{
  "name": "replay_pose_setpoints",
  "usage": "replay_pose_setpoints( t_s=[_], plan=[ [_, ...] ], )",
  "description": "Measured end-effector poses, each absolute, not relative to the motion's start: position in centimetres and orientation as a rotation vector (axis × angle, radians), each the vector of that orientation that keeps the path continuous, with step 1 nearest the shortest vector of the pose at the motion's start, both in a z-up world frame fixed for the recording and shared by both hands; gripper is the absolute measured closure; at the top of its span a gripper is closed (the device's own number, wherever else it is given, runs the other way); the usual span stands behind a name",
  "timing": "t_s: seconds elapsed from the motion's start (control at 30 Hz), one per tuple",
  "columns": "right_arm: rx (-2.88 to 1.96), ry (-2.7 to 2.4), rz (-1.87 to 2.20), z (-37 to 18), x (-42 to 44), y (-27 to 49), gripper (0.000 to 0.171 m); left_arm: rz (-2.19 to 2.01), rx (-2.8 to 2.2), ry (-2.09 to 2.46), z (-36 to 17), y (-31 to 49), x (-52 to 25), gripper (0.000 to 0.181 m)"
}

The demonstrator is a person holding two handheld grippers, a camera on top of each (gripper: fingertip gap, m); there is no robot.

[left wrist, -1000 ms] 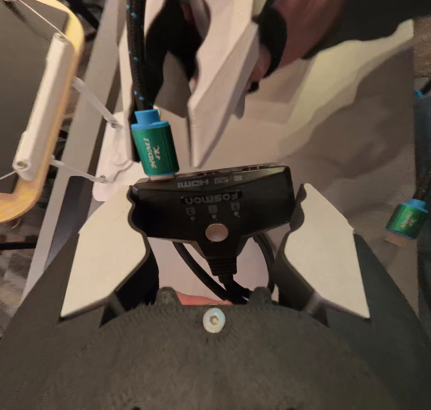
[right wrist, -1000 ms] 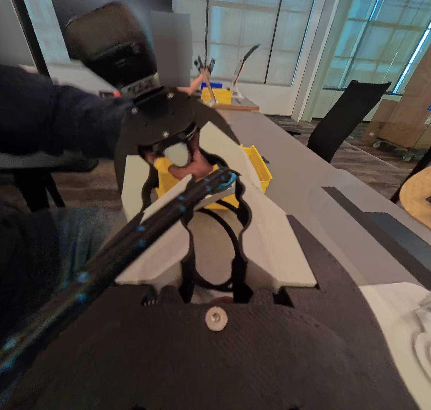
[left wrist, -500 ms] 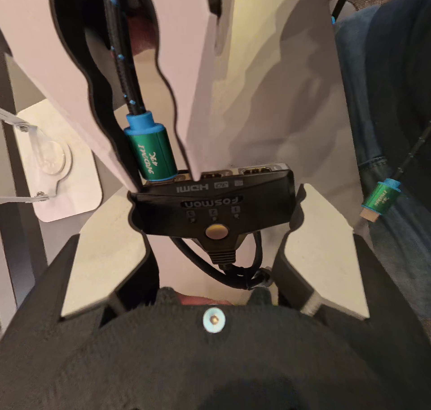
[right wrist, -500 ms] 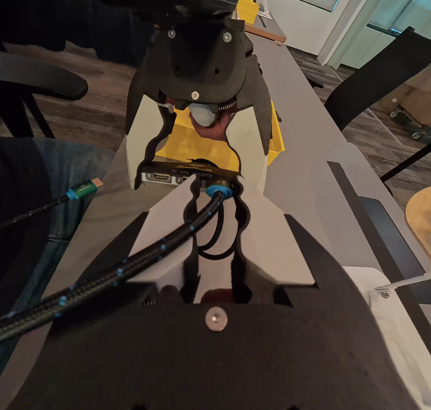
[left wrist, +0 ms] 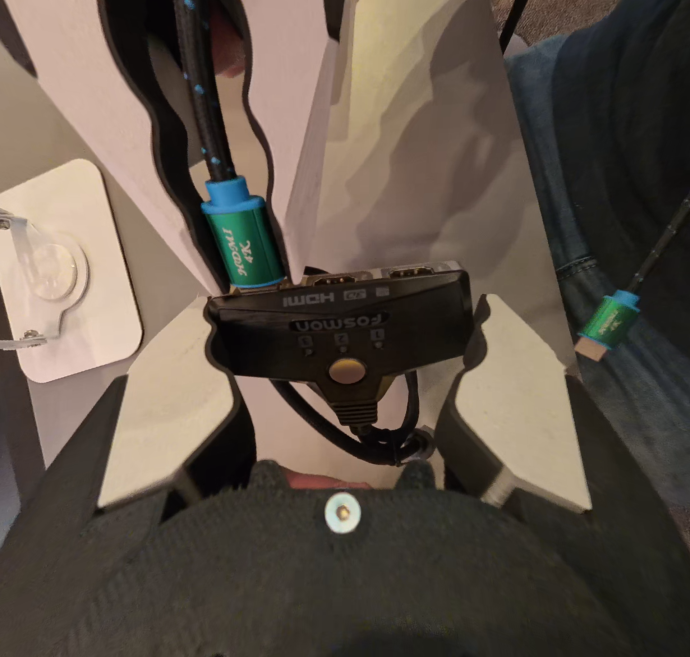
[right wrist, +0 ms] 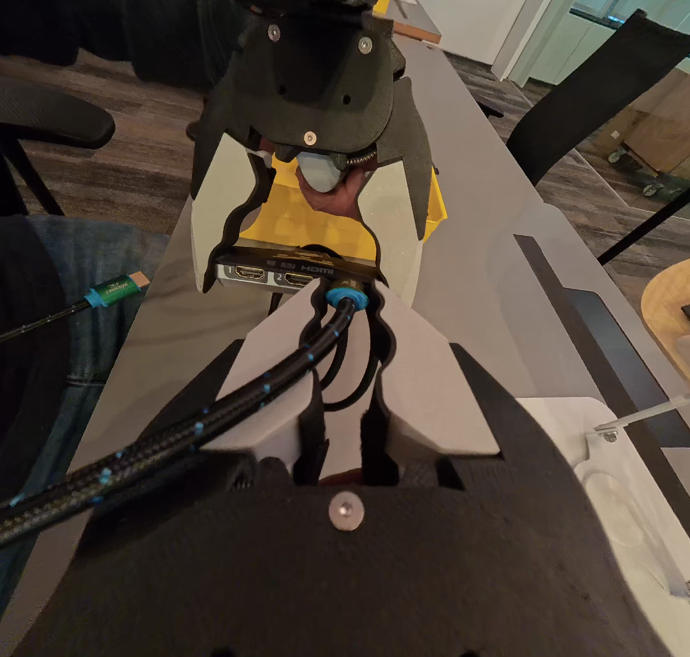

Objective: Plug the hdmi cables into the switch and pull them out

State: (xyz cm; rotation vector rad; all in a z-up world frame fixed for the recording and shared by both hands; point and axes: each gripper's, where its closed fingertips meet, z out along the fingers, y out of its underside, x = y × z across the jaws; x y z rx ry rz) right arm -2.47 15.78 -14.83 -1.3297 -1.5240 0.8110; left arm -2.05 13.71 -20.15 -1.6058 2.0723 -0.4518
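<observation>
Closer now, right hand-held gripper (right wrist: pixel 345 295) pinches braided cable's metallic-green plug (left wrist: pixel 244 247).

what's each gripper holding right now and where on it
Left gripper clamps the black plastic hdmi switch box by its two short ends. Right gripper pinches the green metal hdmi plug by its sides.

Both hand-held grippers (left wrist: pixel 341 325) (right wrist: pixel 345 295) clamped, tips facing.

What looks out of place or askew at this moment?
The green HDMI plug enters the black HDMI switch tilted, not square to its port. A second green plug dangles loose beside the person's jeans.
</observation>
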Motion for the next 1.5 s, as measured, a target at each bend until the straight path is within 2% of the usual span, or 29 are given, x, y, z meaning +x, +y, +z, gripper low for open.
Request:
replay_pose_setpoints(
  t_s=[0.33,0.5,0.63,0.73,0.8,0.87,1.23,1.5],
  plan=[
    [-1.367,-1.301,0.938,-13.9,-2.6,16.1,0.153,-0.53,-1.565,1.961,-19.2,13.9,-1.9,0.058],
    [-1.366,-1.318,0.818,-13.7,-2.8,15.8,0.153,-0.489,-1.533,1.943,-19.0,13.9,-2.1,0.058],
    [-1.332,-1.343,0.911,-13.5,-2.5,15.1,0.153,-0.505,-1.531,1.928,-19.0,13.1,-2.1,0.058],
    [-1.278,-1.136,1.127,-8.9,2.1,17.5,0.153,-0.365,-1.632,1.934,-21.4,14.0,-5.1,0.059],
    [-1.318,-1.151,1.045,-9.2,3.2,18.6,0.152,-0.459,-1.604,1.863,-19.6,13.0,-4.0,0.058],
    [-1.331,-1.149,1.053,-9.1,2.5,18.1,0.152,-0.377,-1.579,1.861,-18.7,13.8,-3.6,0.058],
    [-1.381,-1.058,0.661,-5.8,7.2,21.3,0.152,-0.286,-1.612,1.741,-18.7,15.2,-4.3,0.058],
    [-1.393,-0.895,0.755,-4.6,11.2,21.8,0.152,-0.271,-1.624,1.637,-18.7,14.9,-5.1,0.058]
  ],
)
